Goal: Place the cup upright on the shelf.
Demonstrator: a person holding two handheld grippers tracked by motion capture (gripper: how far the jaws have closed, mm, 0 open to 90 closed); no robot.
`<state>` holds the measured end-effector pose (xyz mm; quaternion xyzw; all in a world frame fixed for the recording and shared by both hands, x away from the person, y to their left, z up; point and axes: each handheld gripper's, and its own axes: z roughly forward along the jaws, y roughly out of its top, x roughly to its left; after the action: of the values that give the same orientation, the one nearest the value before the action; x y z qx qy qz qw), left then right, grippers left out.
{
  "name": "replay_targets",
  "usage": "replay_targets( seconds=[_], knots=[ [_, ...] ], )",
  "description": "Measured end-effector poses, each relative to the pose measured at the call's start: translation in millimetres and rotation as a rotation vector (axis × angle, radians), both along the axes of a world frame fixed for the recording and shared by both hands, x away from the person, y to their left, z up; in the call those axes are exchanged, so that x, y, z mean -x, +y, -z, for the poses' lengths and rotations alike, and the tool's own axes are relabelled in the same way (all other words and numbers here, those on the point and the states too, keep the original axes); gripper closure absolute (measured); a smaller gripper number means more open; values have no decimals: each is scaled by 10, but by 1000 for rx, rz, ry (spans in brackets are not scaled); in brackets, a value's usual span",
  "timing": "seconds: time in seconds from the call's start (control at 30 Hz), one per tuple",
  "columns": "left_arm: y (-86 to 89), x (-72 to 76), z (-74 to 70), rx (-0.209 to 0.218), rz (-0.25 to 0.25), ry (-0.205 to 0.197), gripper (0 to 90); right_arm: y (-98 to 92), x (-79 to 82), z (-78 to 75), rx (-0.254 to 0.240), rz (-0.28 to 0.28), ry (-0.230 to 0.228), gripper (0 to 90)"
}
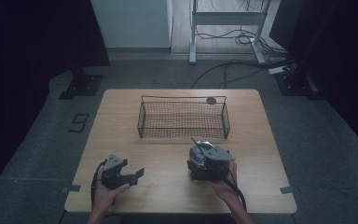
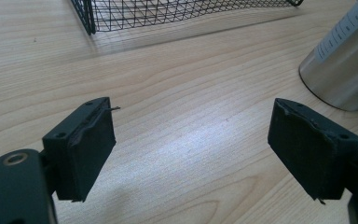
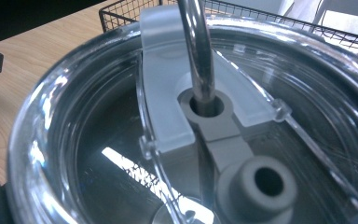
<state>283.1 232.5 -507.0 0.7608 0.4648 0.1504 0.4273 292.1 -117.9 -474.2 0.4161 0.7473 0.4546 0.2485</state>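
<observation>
A steel tumbler (image 1: 199,150) with a clear lid (image 3: 98,140) and a metal straw (image 3: 198,56) stands on the table in front of the wire basket (image 1: 184,120). My right gripper (image 1: 206,164) is at the tumbler, its jaws on either side of the body and closed against it; the right gripper view looks straight down onto the lid. My left gripper (image 1: 133,169) hovers low over the table's front left, open, with bare wood between its pads (image 2: 191,140). The tumbler (image 2: 345,65) stands to its right.
The black wire basket (image 2: 168,14) has nothing in it and lies across the middle of the wooden table (image 1: 121,116). Bare wood runs between the two grippers. Beyond the table are a desk frame, cables and dark stands on the floor.
</observation>
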Motion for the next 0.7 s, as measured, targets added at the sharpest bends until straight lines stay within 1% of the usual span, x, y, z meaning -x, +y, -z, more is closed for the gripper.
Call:
replay_targets(
  seconds=[0.3,0.7],
  knots=[
    [-1,3,-4,-1,0,-4,151,4,15,23,2,2,-16,31],
    [12,3,-15,2,-3,-8,151,-28,8,14,5,21,-15,32]
  ],
)
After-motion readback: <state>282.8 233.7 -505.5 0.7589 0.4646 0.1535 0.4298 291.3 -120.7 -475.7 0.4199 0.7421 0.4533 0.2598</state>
